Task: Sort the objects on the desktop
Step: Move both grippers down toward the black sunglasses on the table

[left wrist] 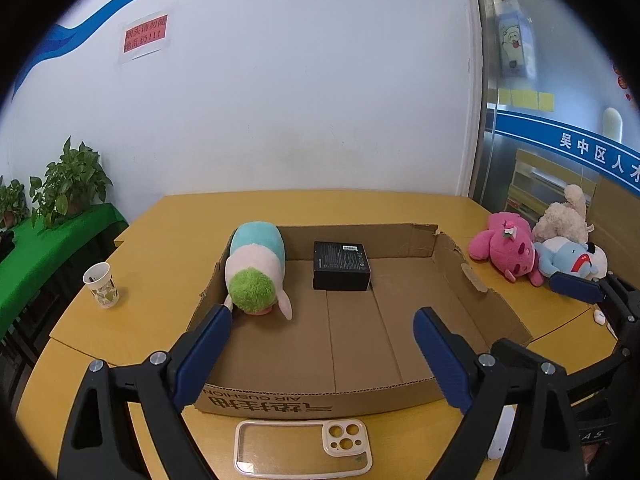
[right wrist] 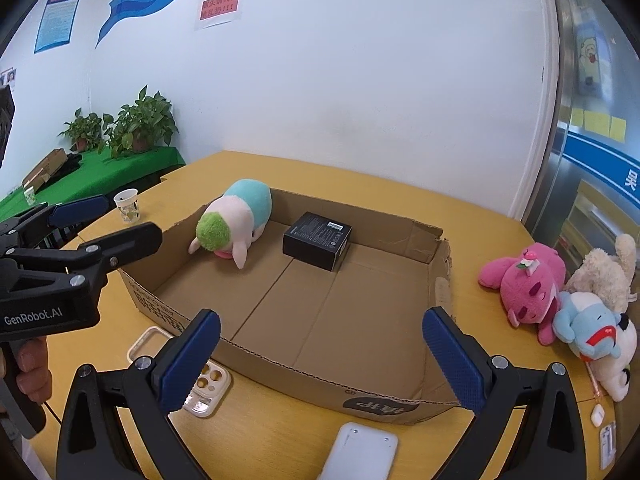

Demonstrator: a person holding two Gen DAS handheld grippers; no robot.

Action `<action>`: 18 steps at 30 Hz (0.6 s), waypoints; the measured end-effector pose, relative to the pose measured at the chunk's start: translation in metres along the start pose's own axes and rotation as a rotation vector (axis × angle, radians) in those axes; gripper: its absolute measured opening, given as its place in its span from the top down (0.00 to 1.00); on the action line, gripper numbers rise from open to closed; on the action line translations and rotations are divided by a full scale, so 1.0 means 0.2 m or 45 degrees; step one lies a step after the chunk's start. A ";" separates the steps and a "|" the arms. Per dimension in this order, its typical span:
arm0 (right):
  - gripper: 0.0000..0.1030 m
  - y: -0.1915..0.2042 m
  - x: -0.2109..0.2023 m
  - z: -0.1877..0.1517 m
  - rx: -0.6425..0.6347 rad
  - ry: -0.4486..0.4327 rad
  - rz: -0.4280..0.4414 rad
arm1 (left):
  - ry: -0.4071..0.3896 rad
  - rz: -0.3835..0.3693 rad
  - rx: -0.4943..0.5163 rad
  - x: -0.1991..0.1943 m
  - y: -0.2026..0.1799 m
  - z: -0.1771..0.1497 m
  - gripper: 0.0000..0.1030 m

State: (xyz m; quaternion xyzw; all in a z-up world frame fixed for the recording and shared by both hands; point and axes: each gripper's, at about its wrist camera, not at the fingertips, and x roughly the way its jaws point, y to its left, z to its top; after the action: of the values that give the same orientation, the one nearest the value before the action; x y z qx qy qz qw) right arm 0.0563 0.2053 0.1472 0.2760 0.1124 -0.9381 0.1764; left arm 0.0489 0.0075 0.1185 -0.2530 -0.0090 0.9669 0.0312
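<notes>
My left gripper (left wrist: 322,354) and right gripper (right wrist: 320,354) are both spread, empty. Phone case (left wrist: 303,446) lies crosswise at bottom centre of the left view, below my left jaws, outside the cardboard box (left wrist: 484,300). Left is nearer.

Potted plants (right wrist: 136,124) on green cloth (right wrist: 120,170); red wall notice (right wrist: 220,5).

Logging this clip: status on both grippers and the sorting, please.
Left gripper open, empty. Right gripper open, empty. Green-haired plush and black box in cardboard tray; three plush toys, phone case outside. Nothing in the way.
</notes>
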 end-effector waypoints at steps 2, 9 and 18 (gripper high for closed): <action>0.01 0.00 0.00 0.00 -0.020 0.004 -0.004 | 0.023 -0.009 -0.011 0.01 0.01 -0.02 0.10; 0.01 0.03 -0.03 -0.07 -0.067 0.021 0.138 | 0.145 -0.072 -0.092 0.03 0.10 -0.08 0.10; 0.01 0.05 -0.20 -0.50 -0.360 0.275 0.515 | 0.463 -0.306 -0.114 0.03 0.08 -0.44 0.10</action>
State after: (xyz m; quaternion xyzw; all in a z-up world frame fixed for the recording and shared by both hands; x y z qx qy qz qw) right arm 0.1400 0.2371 0.0850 0.3639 0.2028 -0.8240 0.3841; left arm 0.0855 -0.0086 0.0382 -0.4215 -0.0761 0.8933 0.1362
